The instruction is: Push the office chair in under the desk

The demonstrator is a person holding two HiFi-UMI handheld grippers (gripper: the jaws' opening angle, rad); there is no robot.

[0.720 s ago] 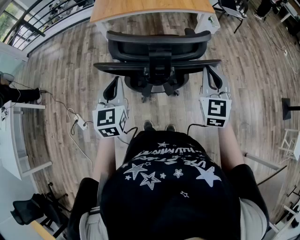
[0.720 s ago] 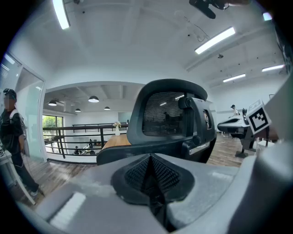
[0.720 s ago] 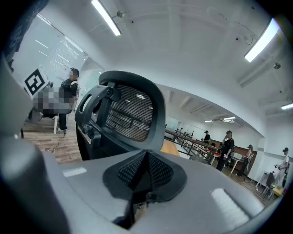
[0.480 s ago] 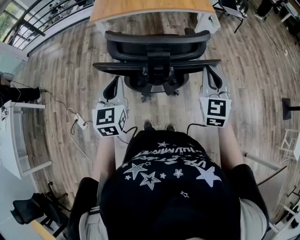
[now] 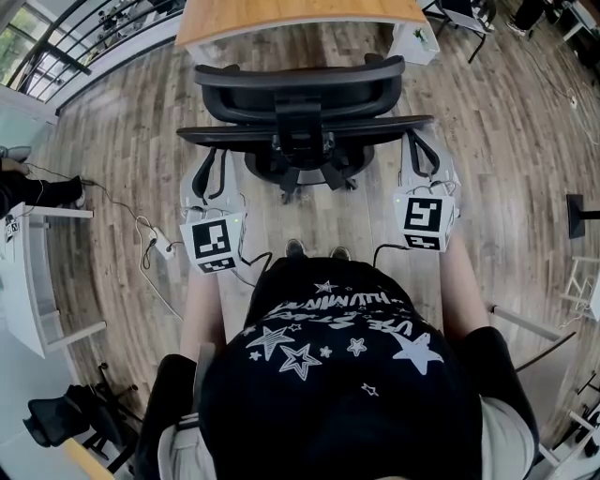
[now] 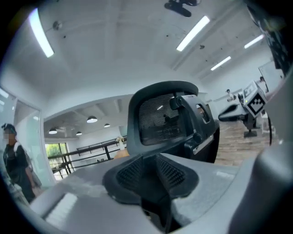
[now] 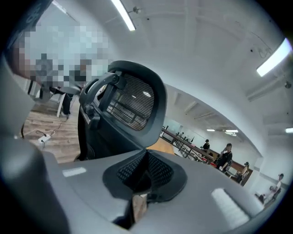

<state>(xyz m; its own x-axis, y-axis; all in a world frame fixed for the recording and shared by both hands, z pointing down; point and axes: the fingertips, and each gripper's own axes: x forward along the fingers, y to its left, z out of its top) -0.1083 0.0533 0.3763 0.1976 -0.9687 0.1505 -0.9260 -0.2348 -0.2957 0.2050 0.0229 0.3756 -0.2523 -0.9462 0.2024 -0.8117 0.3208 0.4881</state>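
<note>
One office chair [image 5: 300,89] has rolled toward one desk [image 5: 300,17]; left gripper [image 5: 211,157] and right gripper [image 5: 417,143] both closed, empty.

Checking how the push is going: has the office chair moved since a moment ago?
Yes. The office chair has rolled a little closer to the desk and shifted towards the left of the head view, so the gap to the desk's edge is slightly narrower.
</note>
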